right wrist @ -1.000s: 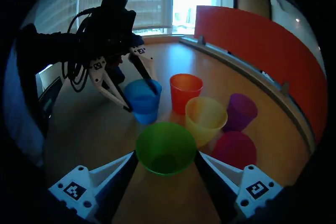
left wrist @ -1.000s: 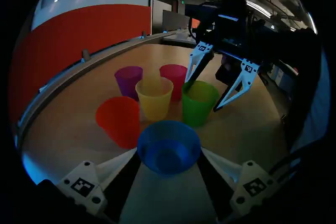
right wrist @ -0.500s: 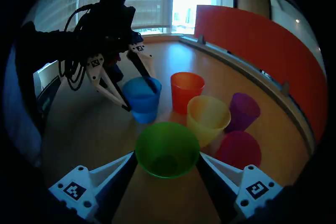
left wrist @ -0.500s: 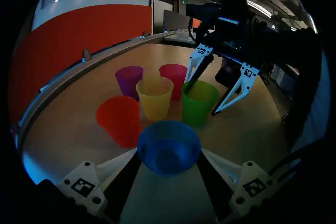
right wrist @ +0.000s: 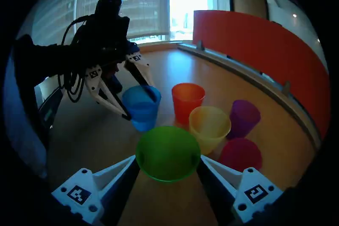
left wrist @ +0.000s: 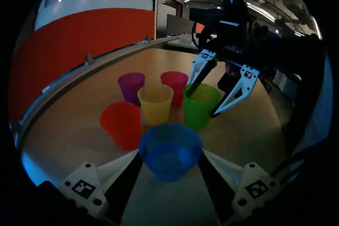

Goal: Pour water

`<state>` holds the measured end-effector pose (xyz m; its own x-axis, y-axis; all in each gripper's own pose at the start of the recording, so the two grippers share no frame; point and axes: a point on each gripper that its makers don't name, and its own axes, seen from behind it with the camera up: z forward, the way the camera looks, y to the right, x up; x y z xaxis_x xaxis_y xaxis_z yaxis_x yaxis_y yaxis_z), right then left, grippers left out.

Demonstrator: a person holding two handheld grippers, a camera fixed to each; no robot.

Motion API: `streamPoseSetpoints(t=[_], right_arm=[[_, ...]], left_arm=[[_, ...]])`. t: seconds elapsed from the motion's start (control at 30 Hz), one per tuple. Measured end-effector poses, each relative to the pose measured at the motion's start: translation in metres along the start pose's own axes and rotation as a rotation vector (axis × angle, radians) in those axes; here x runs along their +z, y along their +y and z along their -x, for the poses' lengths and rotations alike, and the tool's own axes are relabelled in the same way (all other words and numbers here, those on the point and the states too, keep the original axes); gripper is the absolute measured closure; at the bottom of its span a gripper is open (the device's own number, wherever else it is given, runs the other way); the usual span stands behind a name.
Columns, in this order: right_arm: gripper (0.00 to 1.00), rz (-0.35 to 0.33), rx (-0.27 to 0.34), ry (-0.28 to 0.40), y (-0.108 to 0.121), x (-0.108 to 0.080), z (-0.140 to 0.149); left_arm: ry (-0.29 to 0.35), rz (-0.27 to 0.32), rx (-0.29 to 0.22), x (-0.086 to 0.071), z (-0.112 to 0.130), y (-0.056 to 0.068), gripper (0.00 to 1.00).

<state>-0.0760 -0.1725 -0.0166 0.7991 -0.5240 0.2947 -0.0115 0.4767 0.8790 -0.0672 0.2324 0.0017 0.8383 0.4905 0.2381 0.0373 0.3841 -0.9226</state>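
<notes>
My left gripper [left wrist: 170, 154] is shut on a blue cup [left wrist: 170, 149] with water in it, close in front of the camera. In the right gripper view the same blue cup [right wrist: 141, 106] sits between the left gripper's [right wrist: 140, 109] white fingers at the middle left. My right gripper [right wrist: 168, 159] is shut on a green cup [right wrist: 168, 152], which looks empty. From the left gripper view the green cup [left wrist: 201, 106] stands right of centre, with the right gripper [left wrist: 201, 104] clamped on its sides.
On the wooden table [left wrist: 250, 132] stand an orange cup [left wrist: 121, 124], a yellow cup [left wrist: 155, 103], a purple cup [left wrist: 131, 87] and a magenta cup [left wrist: 174, 85], bunched together. A red partition wall [left wrist: 76, 39] runs along the table's edge. A person's dark sleeve [right wrist: 38, 56] reaches in.
Both grippers have risen slightly with their cups. The blue and green cups sit a little higher over the table, and the other cups have not moved.
</notes>
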Motion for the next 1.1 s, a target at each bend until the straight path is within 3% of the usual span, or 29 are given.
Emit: streamPoseSetpoints(t=[0.4,0.67,1.1], right_arm=[[0.10,0.058,-0.024,0.111,-0.001,-0.031,-0.053],[0.10,0.092,-0.049,0.191,-0.006,-0.053,-0.090],[0.10,0.116,-0.049,0.270,-0.013,-0.077,-0.123]], left_arm=[[0.142,-0.072,-0.037,-0.029,-0.054,-0.005,0.14],[0.226,-0.140,-0.014,-0.053,-0.087,-0.004,0.14],[0.330,-0.201,-0.043,-0.083,-0.121,-0.001,0.14]])
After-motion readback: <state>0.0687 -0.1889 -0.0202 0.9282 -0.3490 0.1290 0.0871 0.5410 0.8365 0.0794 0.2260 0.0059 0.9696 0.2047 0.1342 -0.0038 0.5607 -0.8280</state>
